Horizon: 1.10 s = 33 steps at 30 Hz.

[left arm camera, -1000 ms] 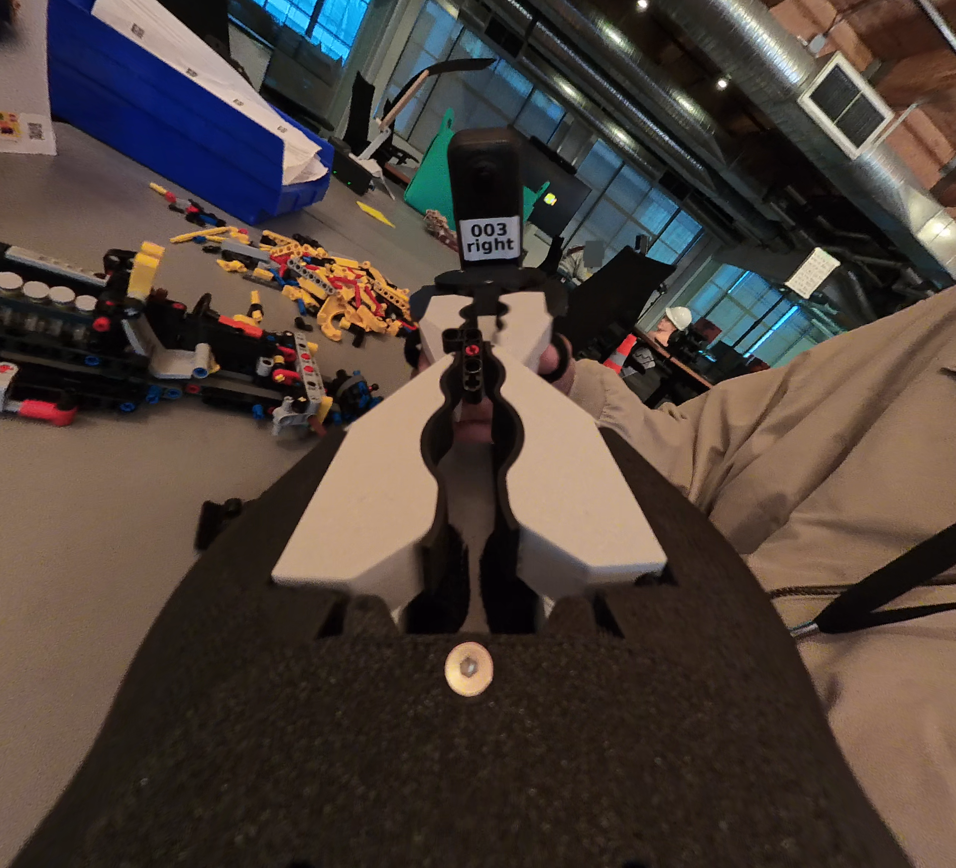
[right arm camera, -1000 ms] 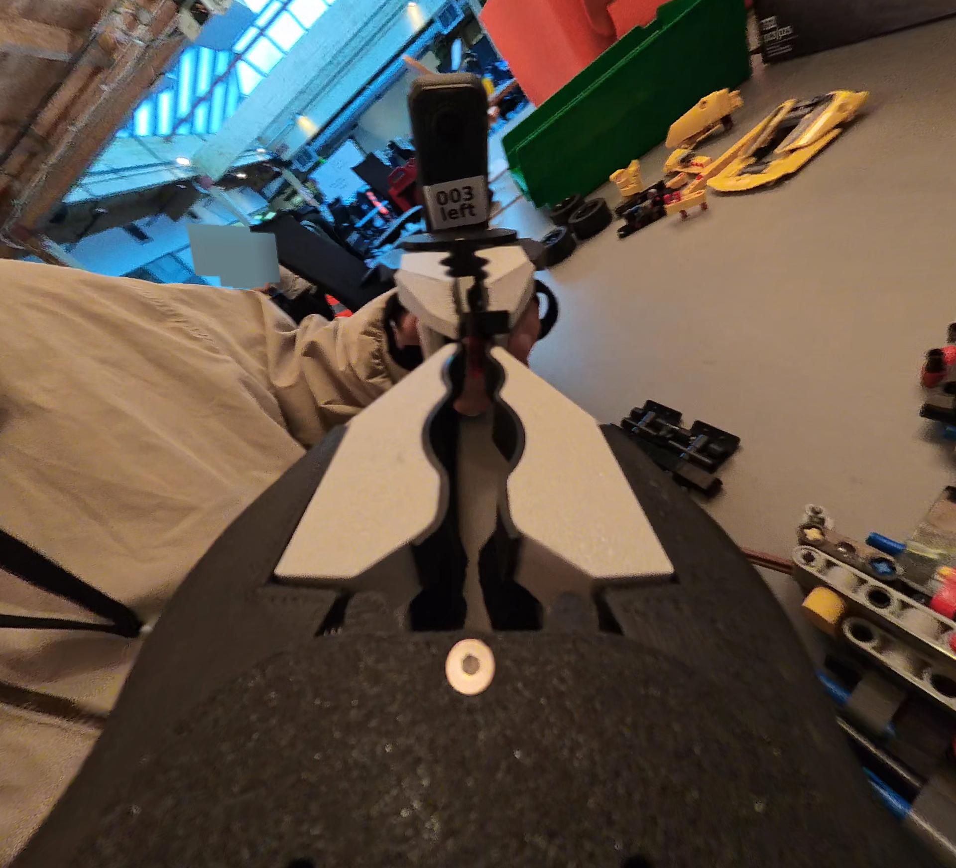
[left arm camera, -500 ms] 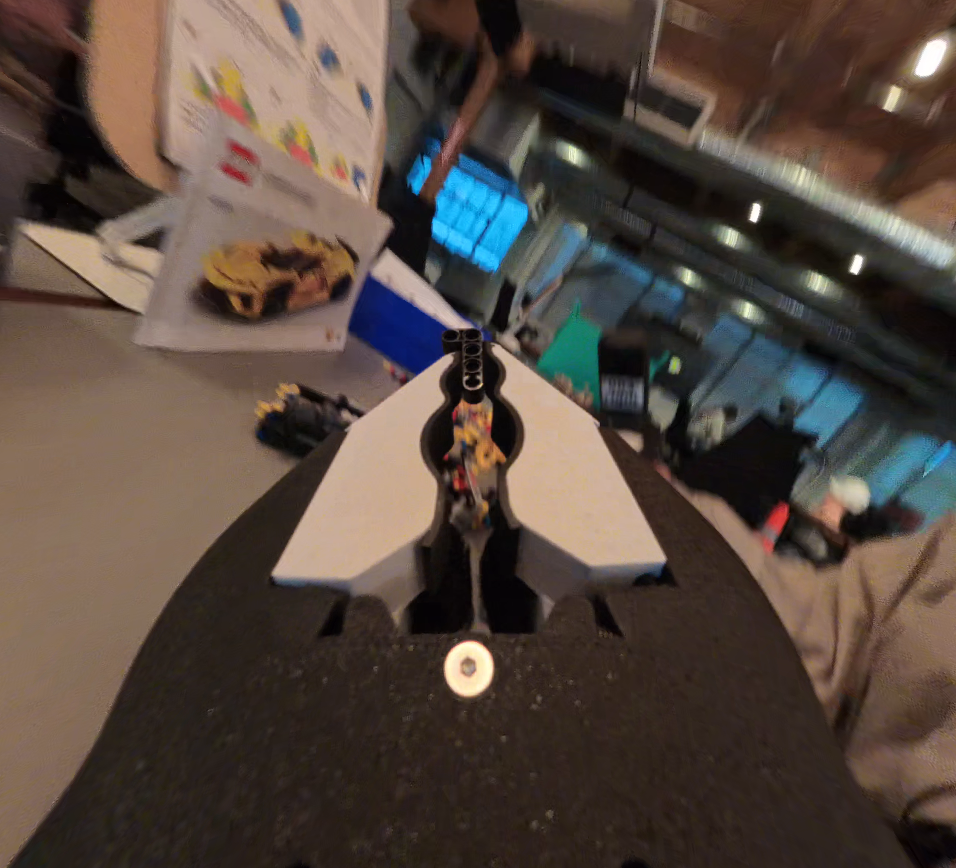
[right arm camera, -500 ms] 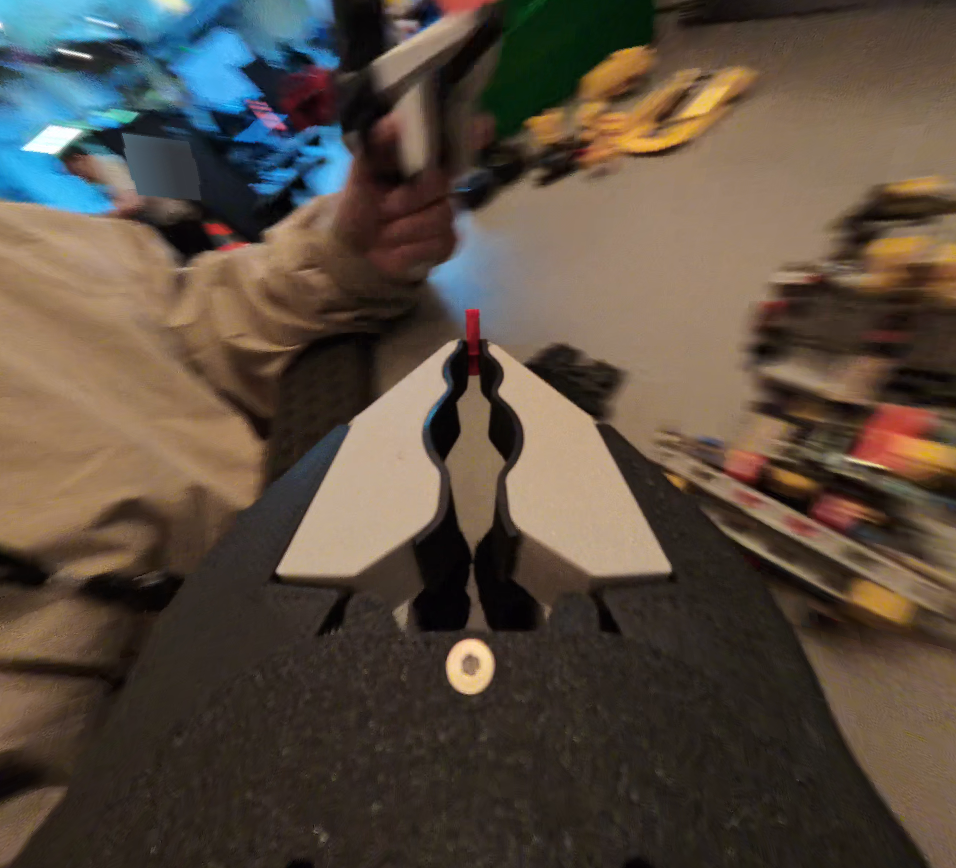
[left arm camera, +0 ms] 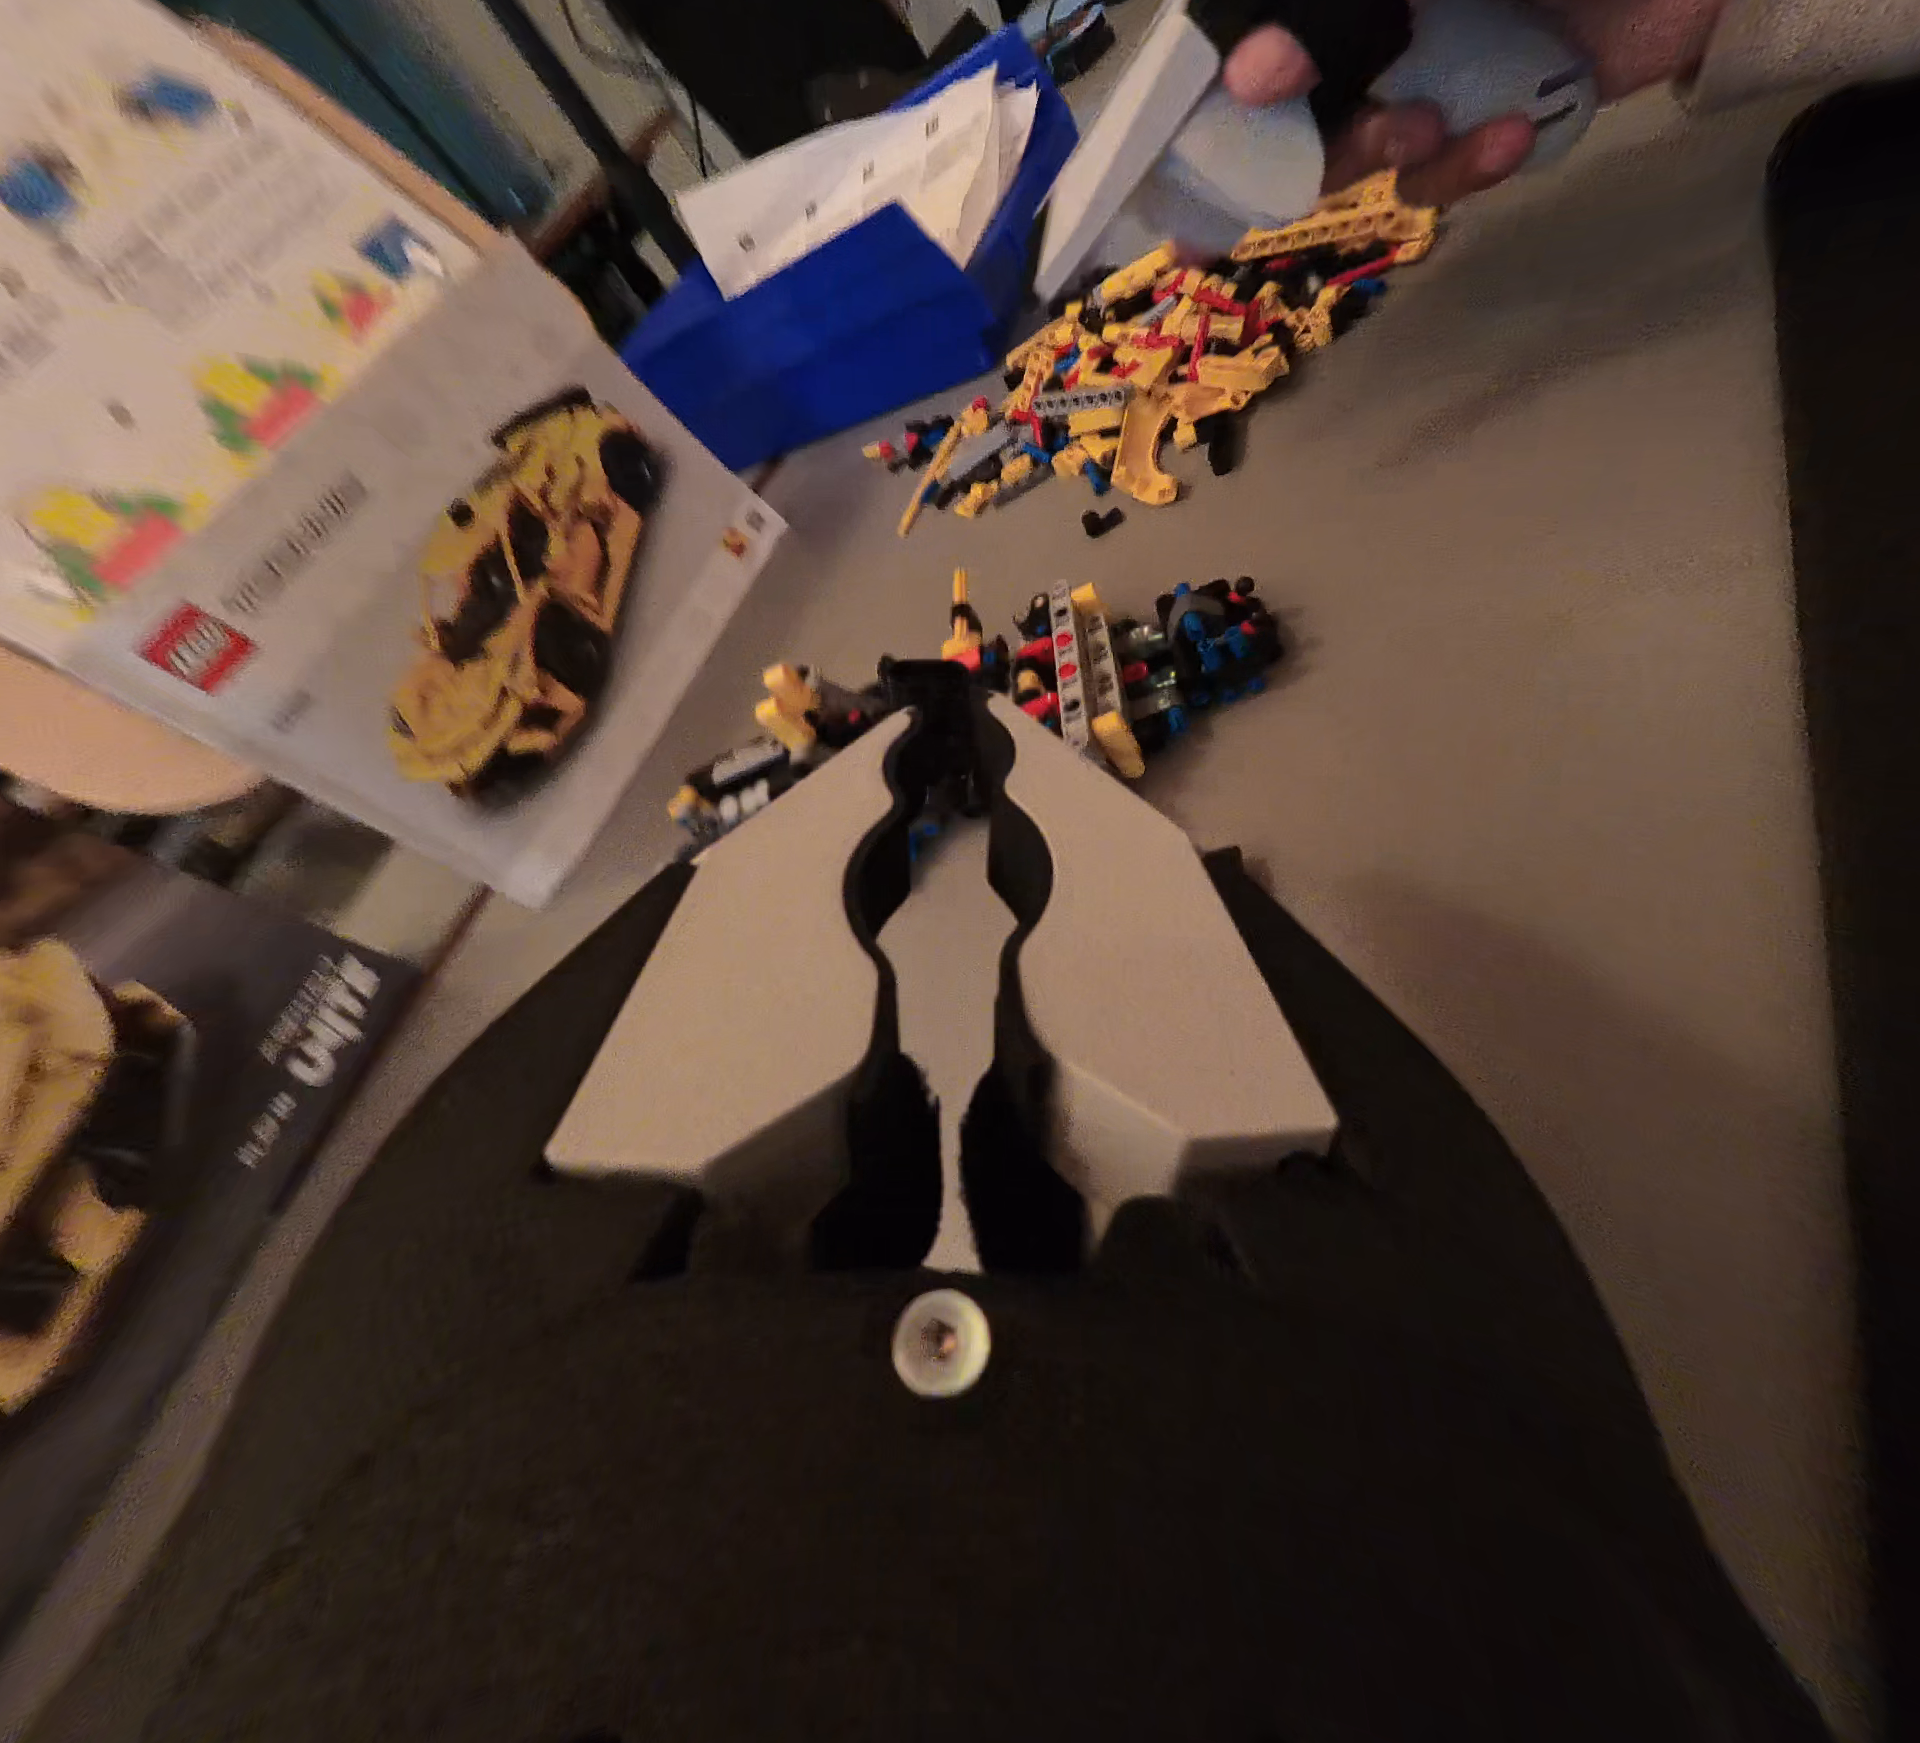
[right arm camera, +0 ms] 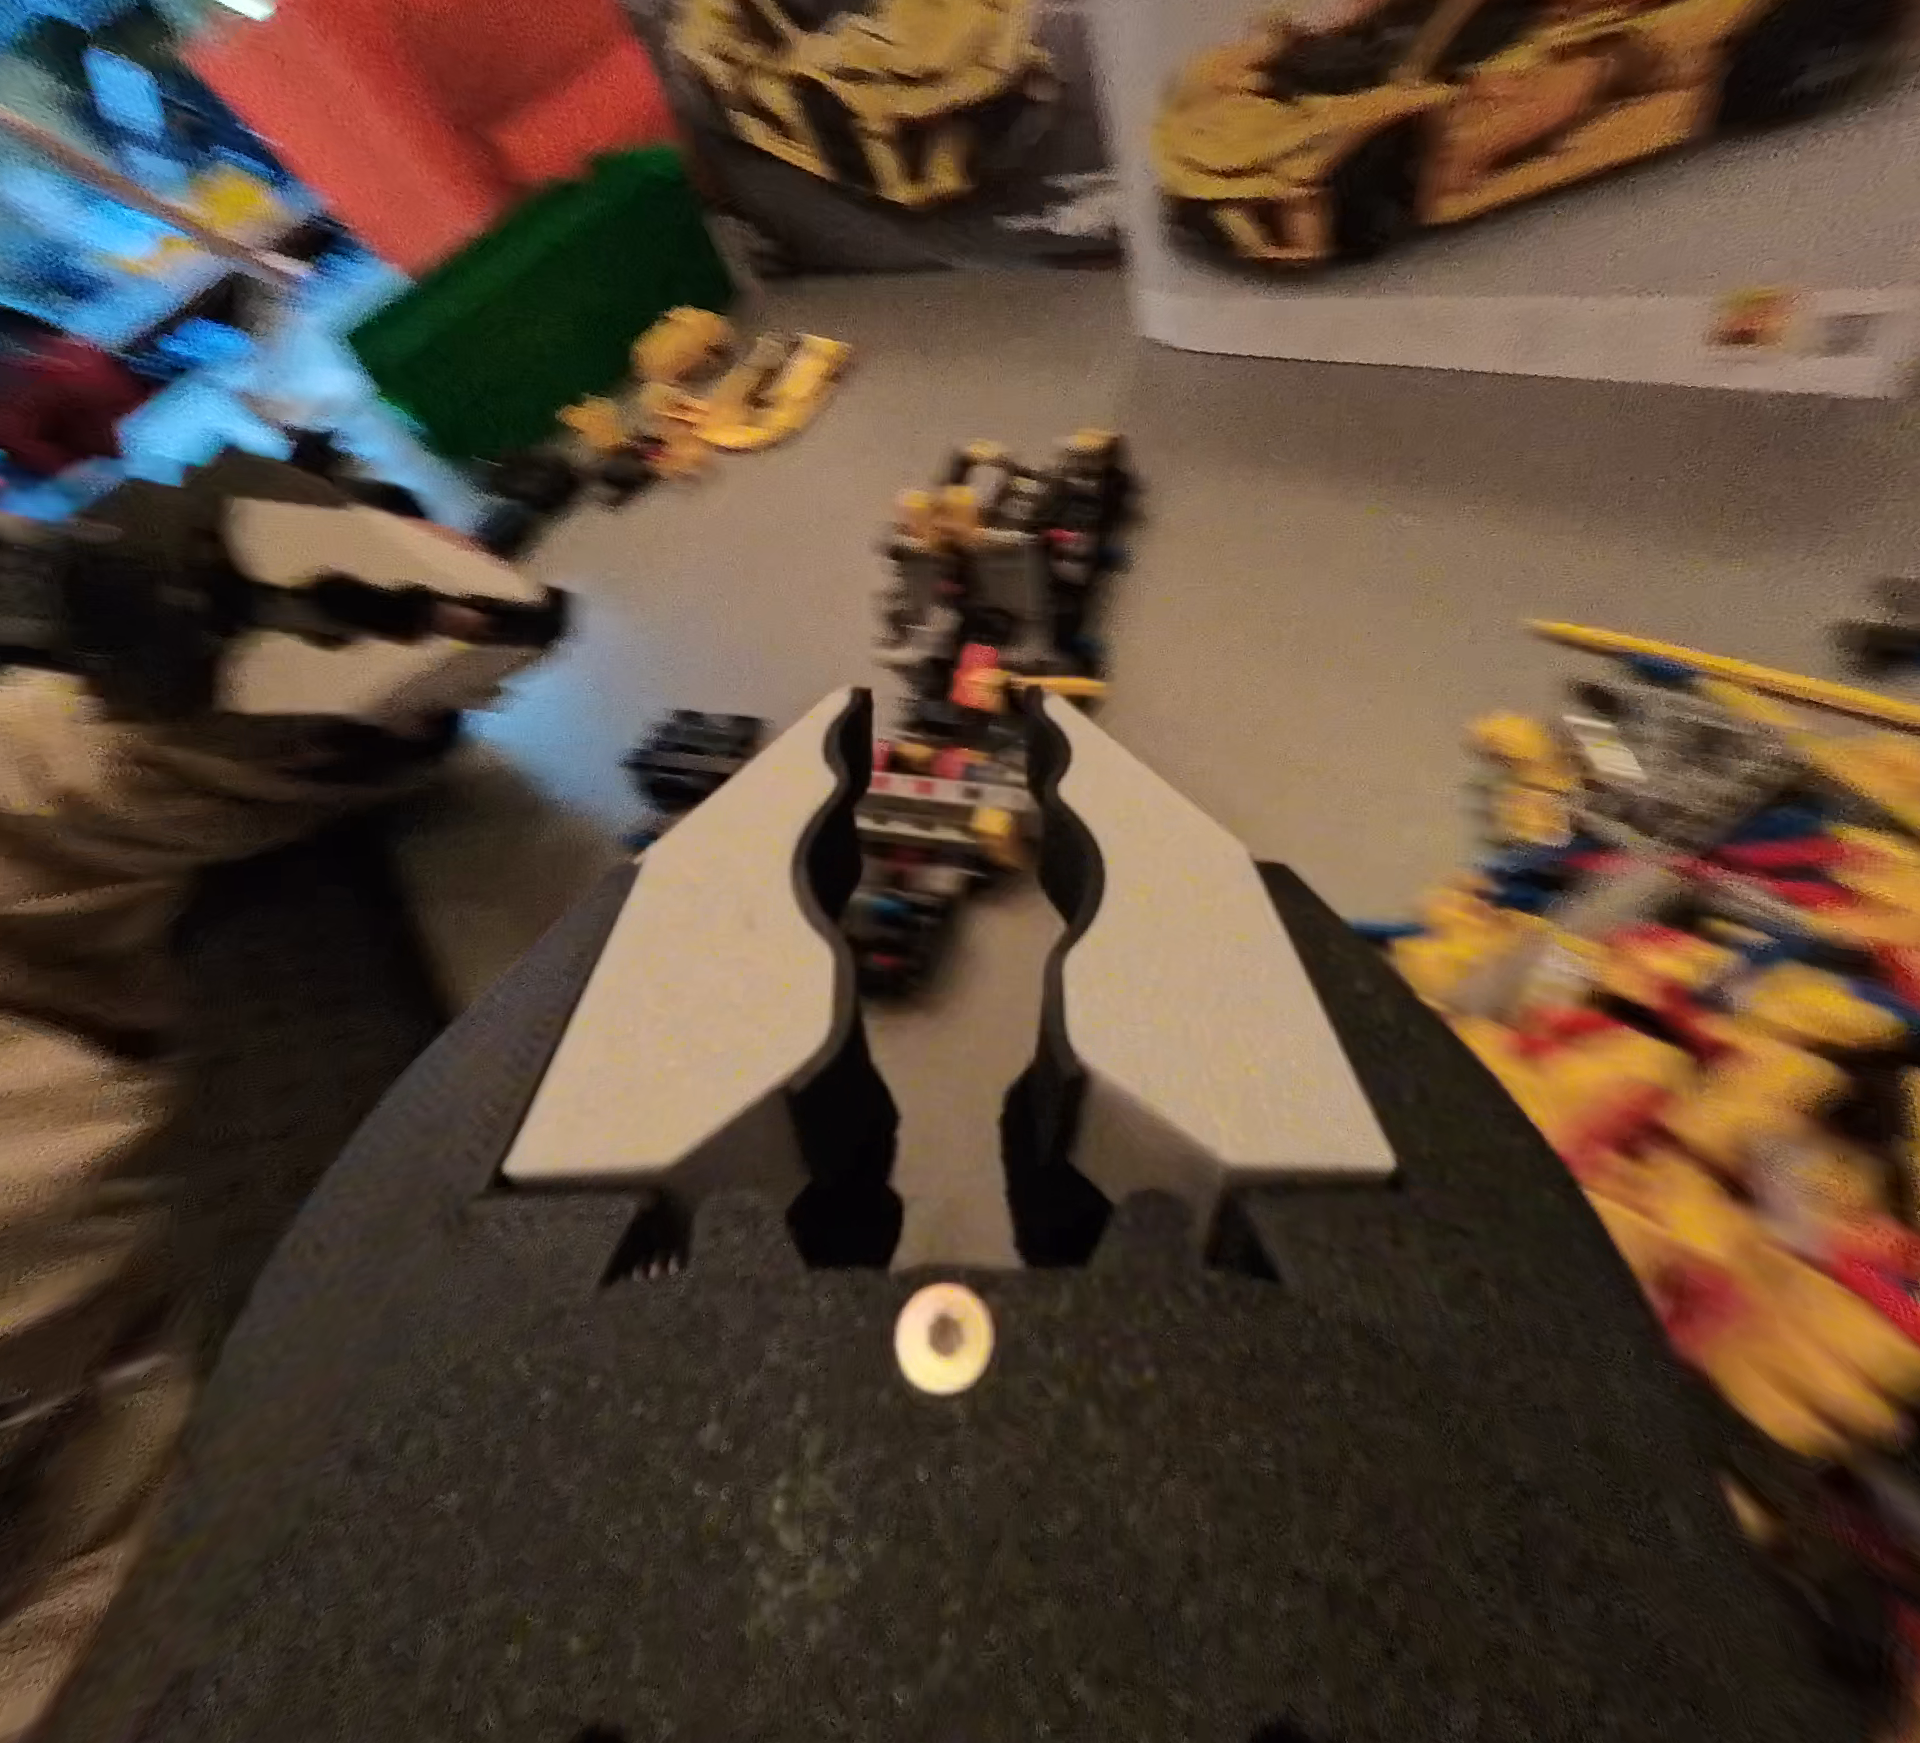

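I am viewing a grey table [left arm camera: 1455, 758] strewn with toy building parts. My left gripper [left arm camera: 940, 706] is pinching a small black part [left arm camera: 935, 691] at its tips, jaws drawn nearly together around it. Directly ahead of those tips, a partly built chassis [left arm camera: 1122, 665] is lying on the table, its long axis running across the left wrist view; the held part is overlapping its near edge in the picture, though I cannot tell whether they are touching.

My right gripper [right arm camera: 951, 706] is standing with jaws apart and nothing between them. In the right wrist view, which is heavily blurred, the chassis [right arm camera: 987, 654] is lying straight ahead, its long axis running away along the fingers.

I am also noting a loose pile of yellow and red pieces [left arm camera: 1164, 363] beyond, a blue bin [left arm camera: 831, 343] with papers behind it, and a leaning booklet showing a yellow car [left arm camera: 447, 581] to the left.
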Available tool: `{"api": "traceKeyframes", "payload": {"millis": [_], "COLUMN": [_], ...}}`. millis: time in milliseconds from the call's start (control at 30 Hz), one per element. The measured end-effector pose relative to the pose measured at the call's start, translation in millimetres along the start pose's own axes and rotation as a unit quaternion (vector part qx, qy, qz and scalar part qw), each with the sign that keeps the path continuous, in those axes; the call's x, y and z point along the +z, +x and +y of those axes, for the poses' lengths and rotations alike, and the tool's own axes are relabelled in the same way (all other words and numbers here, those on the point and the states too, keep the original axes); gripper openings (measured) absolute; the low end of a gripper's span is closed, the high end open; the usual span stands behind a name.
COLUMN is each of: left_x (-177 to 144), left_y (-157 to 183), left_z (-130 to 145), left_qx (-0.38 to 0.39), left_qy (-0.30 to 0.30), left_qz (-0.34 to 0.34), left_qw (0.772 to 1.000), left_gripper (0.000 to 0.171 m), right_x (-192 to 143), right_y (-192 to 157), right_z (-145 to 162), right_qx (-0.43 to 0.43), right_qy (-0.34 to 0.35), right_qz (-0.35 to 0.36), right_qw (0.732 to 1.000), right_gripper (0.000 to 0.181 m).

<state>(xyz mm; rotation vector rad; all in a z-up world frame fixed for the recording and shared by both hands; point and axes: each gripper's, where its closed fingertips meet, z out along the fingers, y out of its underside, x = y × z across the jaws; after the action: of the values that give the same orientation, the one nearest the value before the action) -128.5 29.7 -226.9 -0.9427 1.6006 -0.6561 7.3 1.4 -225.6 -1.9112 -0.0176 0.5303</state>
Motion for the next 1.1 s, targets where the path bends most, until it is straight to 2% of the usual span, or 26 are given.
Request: {"api": "traceKeyframes", "payload": {"millis": [67, 133, 200, 267, 333, 367, 433, 467, 533, 600, 633, 667, 733, 833, 900, 1000, 1100], "left_x": [1, 0, -4, -5, -5, -6, -4, -2, -1, -8, -13, -20, -27, -30, -24, -14, -10], "left_y": [11, 16, 15, 20, 29, 29, 31, 31, 25, 29, 31, 37, 42, 58, 60, 58, 65], "left_z": [-11, -17, -24, -24, -22, -23, -20, -15, 1, 18, 24, 29, 37, 47, 58, 57, 64], "left_qx": [0.041, 0.076, 0.081, 0.07, 0.097, 0.11, 0.092, 0.072, 0.039, -0.027, -0.07, -0.108, -0.154, -0.155, -0.124, -0.09, -0.102], "left_qy": [0.04, 0.062, 0.08, 0.087, 0.081, 0.081, 0.073, 0.06, 0.019, -0.01, -0.018, -0.025, -0.046, -0.082, -0.109, -0.102, -0.124], "left_qz": [-0.005, -0.011, -0.022, -0.007, 0.0, -0.008, 0.004, 0.01, 0.016, 0.081, 0.116, 0.166, 0.22, 0.264, 0.239, 0.198, 0.209], "left_qw": [0.998, 0.995, 0.993, 0.994, 0.992, 0.991, 0.993, 0.996, 0.999, 0.996, 0.991, 0.98, 0.962, 0.948, 0.957, 0.971, 0.965], "left_gripper": [0.007, 0.007, 0.007, 0.007, 0.007, 0.007, 0.007, 0.008, 0.01, 0.013, 0.013, 0.012, 0.017, 0.023, 0.027, 0.026, 0.026], "right_x": [21, 34, 47, 49, 55, 54, 55, 56, 55, 33, 10, -17, -60, -84, -84, -85, -79], "right_y": [-67, -107, -120, -132, -134, -138, -137, -131, -96, -25, 16, 51, 94, 126, 133, 138, 126], "right_z": [-1, 7, 23, 25, 30, 32, 36, 39, 30, 11, 2, -2, 3, 25, 29, 30, 20], "right_qx": [0.083, 0.124, 0.12, 0.105, 0.093, 0.092, 0.097, 0.096, 0.079, 0.053, 0.019, -0.018, -0.067, -0.078, -0.076, -0.082, -0.09], "right_qy": [0.014, -0.011, -0.058, -0.051, -0.058, -0.066, -0.075, -0.088, -0.066, -0.027, -0.009, -0.006, -0.04, -0.097, -0.091, -0.084, -0.075], "right_qz": [-0.178, -0.283, -0.295, -0.317, -0.306, -0.316, -0.31, -0.293, -0.204, -0.033, 0.073, 0.17, 0.286, 0.346, 0.346, 0.35, 0.339], "right_qw": [0.98, 0.951, 0.946, 0.941, 0.946, 0.942, 0.943, 0.947, 0.974, 0.998, 0.997, 0.985, 0.955, 0.93, 0.931, 0.929, 0.934], "right_gripper": [0.035, 0.026, 0.025, 0.016, 0.02, 0.01, 0.007, 0.007, 0.007, 0.007, 0.006, 0.007, 0.007, 0.007, 0.007, 0.011, 0.025]}}
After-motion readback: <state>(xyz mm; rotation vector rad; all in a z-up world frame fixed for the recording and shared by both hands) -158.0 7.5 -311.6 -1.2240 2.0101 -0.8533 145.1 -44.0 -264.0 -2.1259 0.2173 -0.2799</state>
